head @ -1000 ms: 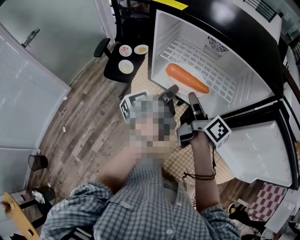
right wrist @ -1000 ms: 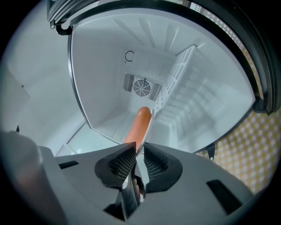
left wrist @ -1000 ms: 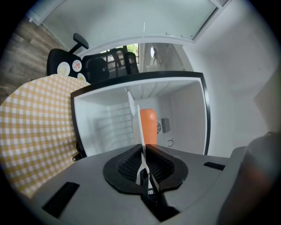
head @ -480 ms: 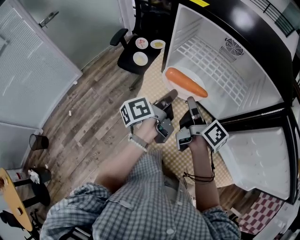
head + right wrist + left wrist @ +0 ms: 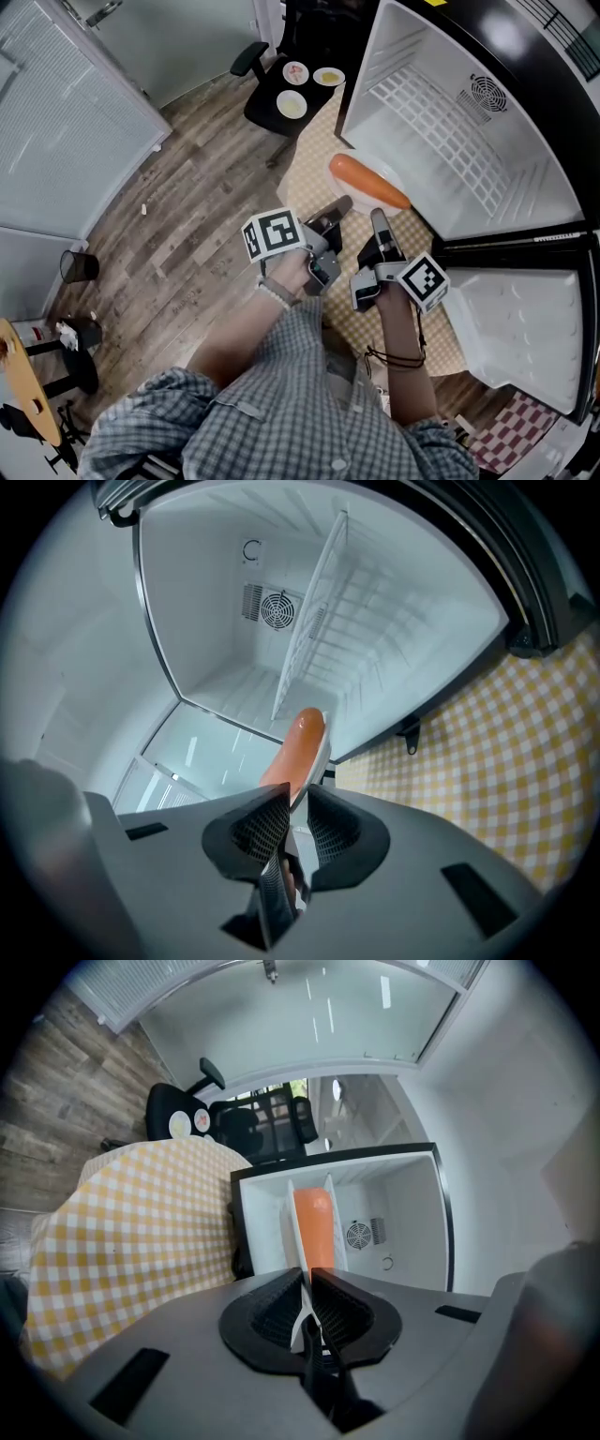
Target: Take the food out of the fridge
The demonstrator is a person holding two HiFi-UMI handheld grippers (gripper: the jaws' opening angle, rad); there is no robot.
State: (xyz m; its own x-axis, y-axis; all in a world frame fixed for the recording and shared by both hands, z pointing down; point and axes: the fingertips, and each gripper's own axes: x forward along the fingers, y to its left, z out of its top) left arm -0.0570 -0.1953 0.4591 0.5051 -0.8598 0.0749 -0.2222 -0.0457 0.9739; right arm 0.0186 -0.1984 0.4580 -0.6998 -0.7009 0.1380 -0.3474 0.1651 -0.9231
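Note:
A long orange piece of food [image 5: 367, 181], smooth like a sausage or carrot, lies on a white plate [image 5: 397, 185] held just outside the open fridge [image 5: 487, 141], over the checkered tablecloth [image 5: 314, 155]. My left gripper [image 5: 339, 204] is shut on the plate's near rim, and my right gripper [image 5: 378, 217] clamps the same rim beside it. In the left gripper view the thin white rim [image 5: 302, 1309] runs between the jaws of the left gripper [image 5: 307, 1274], with the food [image 5: 314, 1227] beyond. The right gripper [image 5: 298, 797] pinches the rim [image 5: 300, 834] under the food [image 5: 298, 747].
The fridge interior shows only a white wire shelf [image 5: 433, 111] and a fan grille [image 5: 487, 91]. Its door [image 5: 514, 323] hangs open at the lower right. A black chair [image 5: 281, 108] behind the table carries three small dishes [image 5: 292, 103]. A louvred door [image 5: 56, 141] stands at the left.
The plate with the food has come out of the fridge and sunk toward the checkered table. Both grippers moved back and down with it, still clamped on the rim.

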